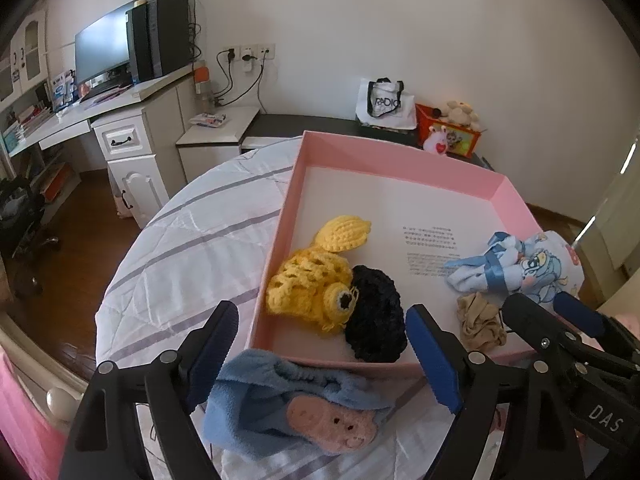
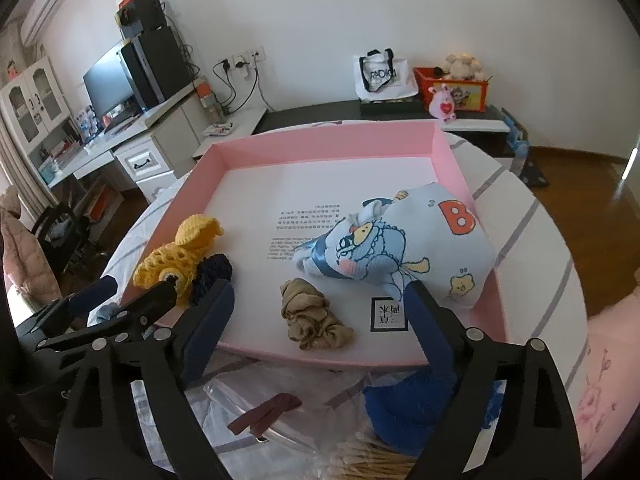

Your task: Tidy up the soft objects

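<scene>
My left gripper (image 1: 322, 356) is spread wide above the blue cloth (image 1: 288, 400), which lies just outside the pink box (image 1: 296, 168). My right gripper (image 2: 320, 324) is also spread, holding nothing, near the tan cloth (image 2: 312, 316) inside the box.

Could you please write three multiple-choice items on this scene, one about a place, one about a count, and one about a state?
1. Where does the blue fleece cloth lie?
A. inside the pink box
B. outside the pink box, at its near wall
C. on the desk

2. How many soft objects lie inside the box?
A. two
B. four
C. six

3. How is the left gripper?
A. open, holding nothing
B. shut on the yellow toy
C. shut on the cloth

Answers: 1 B, it sits before the wall; 2 B, yellow crochet fish, black crochet piece, tan bundle, printed pillow; 3 A, fingers spread apart.
</scene>
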`<act>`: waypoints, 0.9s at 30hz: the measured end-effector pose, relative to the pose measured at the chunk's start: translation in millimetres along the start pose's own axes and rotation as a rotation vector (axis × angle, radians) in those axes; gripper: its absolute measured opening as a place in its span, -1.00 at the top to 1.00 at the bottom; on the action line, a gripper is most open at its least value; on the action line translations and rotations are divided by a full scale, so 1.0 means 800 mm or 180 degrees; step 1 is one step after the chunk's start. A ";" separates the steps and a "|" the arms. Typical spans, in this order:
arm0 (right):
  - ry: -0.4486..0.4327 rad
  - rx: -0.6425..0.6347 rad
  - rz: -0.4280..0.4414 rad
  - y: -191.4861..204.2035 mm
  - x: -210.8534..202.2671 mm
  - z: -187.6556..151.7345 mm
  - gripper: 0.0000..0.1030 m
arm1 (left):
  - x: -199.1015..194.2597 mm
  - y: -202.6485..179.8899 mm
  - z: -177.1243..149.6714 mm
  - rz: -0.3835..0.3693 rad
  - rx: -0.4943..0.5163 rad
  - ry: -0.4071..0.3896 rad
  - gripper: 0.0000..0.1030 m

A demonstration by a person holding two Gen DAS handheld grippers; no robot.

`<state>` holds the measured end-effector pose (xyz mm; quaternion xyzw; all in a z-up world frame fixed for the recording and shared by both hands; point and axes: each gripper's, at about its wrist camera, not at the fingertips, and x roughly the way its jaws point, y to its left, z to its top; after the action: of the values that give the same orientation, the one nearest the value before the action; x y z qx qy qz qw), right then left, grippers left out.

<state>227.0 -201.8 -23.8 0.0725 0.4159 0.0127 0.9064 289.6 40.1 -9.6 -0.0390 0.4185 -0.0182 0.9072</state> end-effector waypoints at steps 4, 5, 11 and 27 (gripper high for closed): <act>0.0005 -0.0020 -0.0024 0.004 -0.003 -0.001 -0.76 | -0.015 0.003 -0.015 -0.0016 -0.0011 0.0013 -0.62; 0.0005 -0.0020 -0.0031 0.004 -0.003 -0.001 -0.78 | -0.017 0.003 -0.017 -0.0024 -0.0013 0.0023 -0.62; 0.0010 -0.0009 -0.0074 0.003 -0.006 -0.003 -0.85 | -0.027 0.005 -0.019 -0.0039 0.0003 0.0005 -0.62; -0.0042 -0.0115 -0.0180 0.007 -0.031 -0.013 -0.86 | -0.068 -0.001 -0.035 0.0002 0.0062 -0.0057 -0.63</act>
<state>203.5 -196.8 -11.1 0.0445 0.4116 -0.0059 0.9103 233.0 41.2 13.4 -0.0303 0.4102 -0.0217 0.9112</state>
